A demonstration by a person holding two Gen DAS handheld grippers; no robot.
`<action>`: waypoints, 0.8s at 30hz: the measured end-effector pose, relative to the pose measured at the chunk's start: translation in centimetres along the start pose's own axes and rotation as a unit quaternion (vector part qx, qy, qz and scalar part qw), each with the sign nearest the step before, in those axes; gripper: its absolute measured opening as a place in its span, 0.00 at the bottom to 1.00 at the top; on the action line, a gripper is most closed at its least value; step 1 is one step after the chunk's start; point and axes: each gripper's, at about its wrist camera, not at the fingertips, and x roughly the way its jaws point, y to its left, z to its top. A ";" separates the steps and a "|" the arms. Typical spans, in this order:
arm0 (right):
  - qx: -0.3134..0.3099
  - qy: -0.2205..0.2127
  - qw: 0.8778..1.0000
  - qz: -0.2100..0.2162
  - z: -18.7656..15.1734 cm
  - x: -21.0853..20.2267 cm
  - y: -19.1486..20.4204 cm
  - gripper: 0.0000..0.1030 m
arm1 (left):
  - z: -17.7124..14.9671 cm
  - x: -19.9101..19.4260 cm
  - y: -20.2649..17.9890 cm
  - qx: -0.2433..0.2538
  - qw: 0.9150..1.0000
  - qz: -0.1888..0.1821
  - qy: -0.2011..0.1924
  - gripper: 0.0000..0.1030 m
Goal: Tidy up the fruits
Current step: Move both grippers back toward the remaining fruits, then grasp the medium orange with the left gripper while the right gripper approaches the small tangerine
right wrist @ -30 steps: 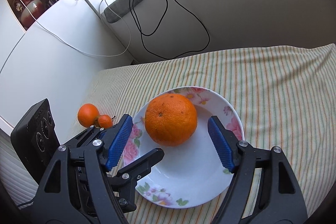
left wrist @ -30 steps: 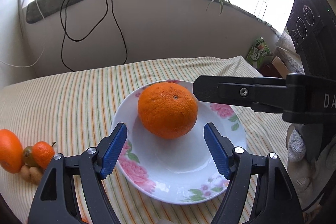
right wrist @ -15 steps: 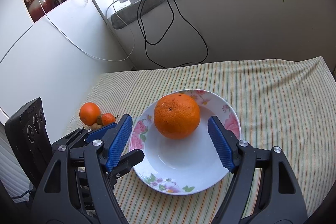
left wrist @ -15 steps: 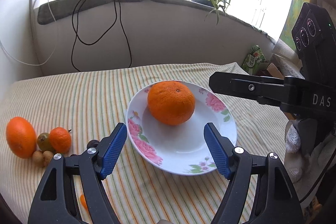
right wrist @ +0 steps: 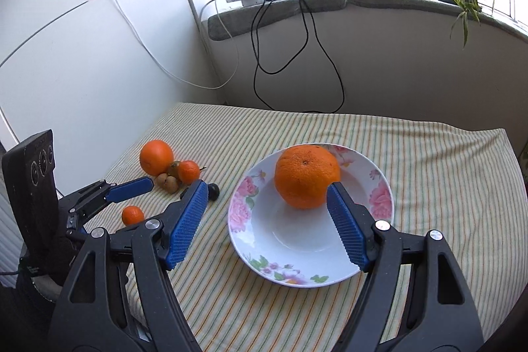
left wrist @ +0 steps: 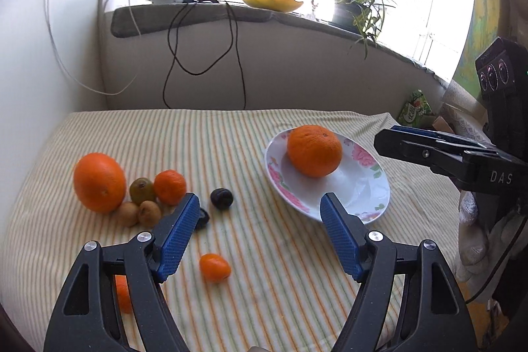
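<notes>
A large orange [left wrist: 314, 150] [right wrist: 307, 176] sits in a white floral plate [left wrist: 363, 187] [right wrist: 283, 249] on the striped cloth. To the left lie a second big orange [left wrist: 99, 182] [right wrist: 156, 156], a mandarin [left wrist: 170, 187] [right wrist: 188, 170], small green and brown fruits [left wrist: 142, 190], a dark plum [left wrist: 222, 197] and a small kumquat [left wrist: 214, 267] [right wrist: 132, 215]. My left gripper [left wrist: 259, 236] is open and empty, above the cloth between the fruit pile and the plate. My right gripper [right wrist: 267, 220] is open and empty, over the plate's near side.
A windowsill at the back holds a yellow bowl [left wrist: 270, 0], a potted plant [left wrist: 356, 12] and a power strip with hanging cables [left wrist: 204, 54]. A white wall [right wrist: 82, 71] borders the table's left side. A green carton [left wrist: 416, 109] lies beyond the right edge.
Both grippers have pulled back and up from the plate. The left one has swung left, bringing the fruit pile into view. The orange stays in the plate.
</notes>
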 end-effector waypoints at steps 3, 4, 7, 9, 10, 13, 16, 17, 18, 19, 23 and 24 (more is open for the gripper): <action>-0.019 0.003 1.000 0.008 -0.3 0.1 1.5 0.75 | -0.8 -1.0 1.3 -0.010 1.000 0.013 0.001 0.74; -0.023 0.007 1.000 0.015 -0.4 0.3 1.9 0.75 | -1.1 -1.2 1.8 -0.016 1.000 0.018 0.001 0.73; -0.032 0.024 0.999 0.031 -0.9 1.1 3.0 0.75 | -2.0 -2.0 3.3 -0.033 0.999 0.031 0.003 0.73; -0.036 0.033 0.998 0.040 -1.4 1.7 3.6 0.75 | -2.7 -2.4 4.3 -0.041 0.998 0.041 0.006 0.73; -0.037 0.037 0.998 0.045 -1.6 1.9 3.9 0.75 | -3.0 -2.5 4.8 -0.045 0.998 0.046 0.009 0.73; -0.045 0.053 0.996 0.062 -2.4 2.8 4.8 0.75 | -4.0 -2.9 6.1 -0.056 0.997 0.057 0.018 0.67; -0.056 0.069 0.993 0.077 -3.0 3.8 5.8 0.75 | -5.0 -2.9 7.2 -0.068 0.995 0.063 0.025 0.63; -0.060 0.073 0.992 0.080 -3.2 4.1 6.1 0.74 | -5.2 -2.9 7.5 -0.072 0.995 0.064 0.028 0.62; -0.064 0.078 0.991 0.085 -3.4 4.4 6.5 0.71 | -5.4 -2.8 7.8 -0.075 0.995 0.064 0.030 0.59; -0.067 0.085 0.990 0.092 -3.6 4.8 6.8 0.65 | -5.6 -2.7 8.0 -0.079 0.994 0.064 0.032 0.58; -0.081 0.104 0.986 0.102 -4.1 6.2 8.1 0.56 | -6.1 -2.3 8.7 -0.090 0.993 0.061 0.037 0.56; -0.084 0.108 0.985 0.104 -4.2 6.6 8.3 0.54 | -6.2 -2.2 8.7 -0.091 0.993 0.062 0.038 0.56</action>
